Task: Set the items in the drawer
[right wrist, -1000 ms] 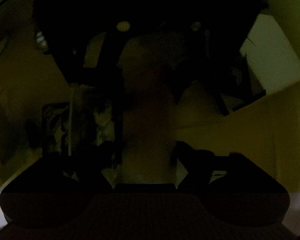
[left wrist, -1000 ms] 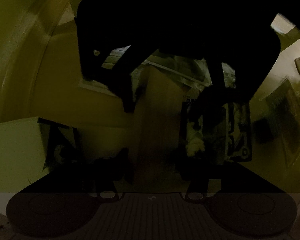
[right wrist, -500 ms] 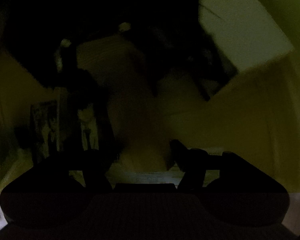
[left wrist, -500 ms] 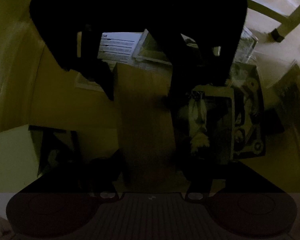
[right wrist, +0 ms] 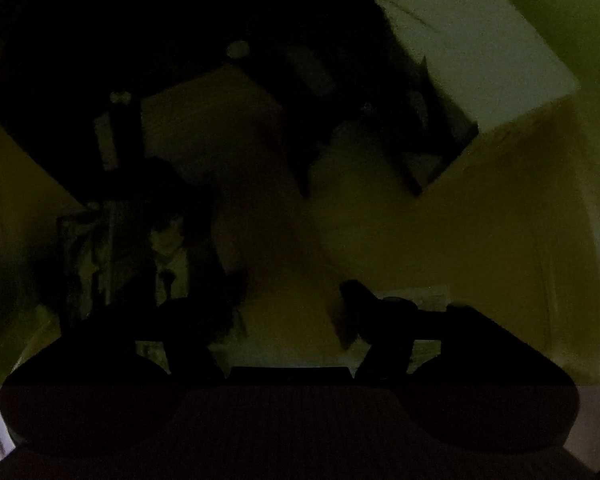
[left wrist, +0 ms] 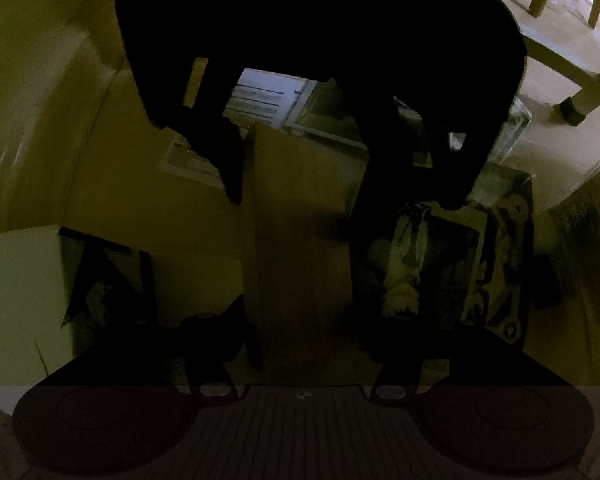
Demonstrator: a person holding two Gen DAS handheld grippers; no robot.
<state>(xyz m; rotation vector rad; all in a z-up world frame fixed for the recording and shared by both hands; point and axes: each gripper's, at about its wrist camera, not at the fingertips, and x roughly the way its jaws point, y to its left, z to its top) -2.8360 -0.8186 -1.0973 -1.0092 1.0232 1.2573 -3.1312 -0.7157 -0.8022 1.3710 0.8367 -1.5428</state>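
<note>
A flat brown cardboard panel (left wrist: pixel 300 232) is clamped at its near end between the fingers of the left gripper (left wrist: pixel 304 344), while its far end is held by the right gripper (left wrist: pixel 300 184), seen opposite as a dark silhouette. The panel is carried above printed sheets (left wrist: pixel 460 256) lying in the yellow-walled drawer (left wrist: pixel 100 152). It is judged light, stiff and bendable, best held by its ends. Both grippers are pointed toward each other, level.

Plain brown board (left wrist: pixel 300 216); just right of it a black-and-white illustrated print (left wrist: pixel 460 264); white paper (left wrist: pixel 260 98) with dark text lines beyond it.
</note>
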